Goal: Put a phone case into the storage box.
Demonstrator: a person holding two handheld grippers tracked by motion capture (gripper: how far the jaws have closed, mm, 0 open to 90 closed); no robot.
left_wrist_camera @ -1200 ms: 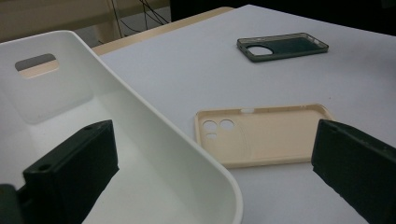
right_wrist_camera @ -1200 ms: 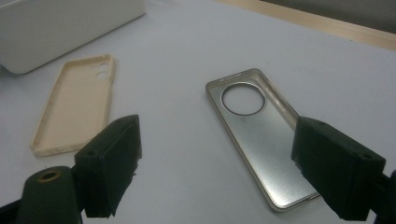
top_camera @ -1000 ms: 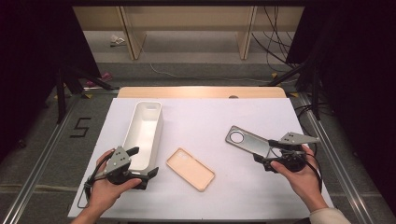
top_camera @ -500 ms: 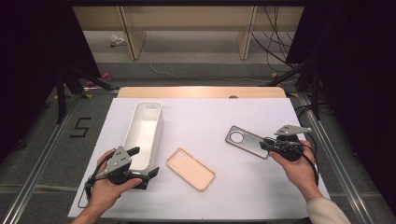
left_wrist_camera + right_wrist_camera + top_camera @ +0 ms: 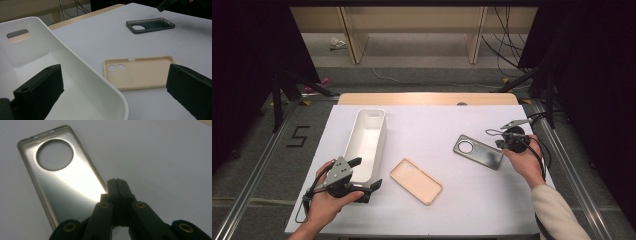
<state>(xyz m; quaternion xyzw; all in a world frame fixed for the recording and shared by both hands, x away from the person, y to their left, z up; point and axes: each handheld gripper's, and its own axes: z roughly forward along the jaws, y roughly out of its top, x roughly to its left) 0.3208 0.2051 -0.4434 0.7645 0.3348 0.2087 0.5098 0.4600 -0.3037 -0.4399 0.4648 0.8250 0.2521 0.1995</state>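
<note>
My right tool has just snapped shut on nothing, tips at the dark phone case's edge. My left tool gapes wide, straddling the white bin's wall; the beige case lies just beside that bin. A "5" marks the floor.

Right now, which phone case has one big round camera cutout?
The dark grey case by the right gripper. The beige case beside the white bin has several small holes instead.
</note>
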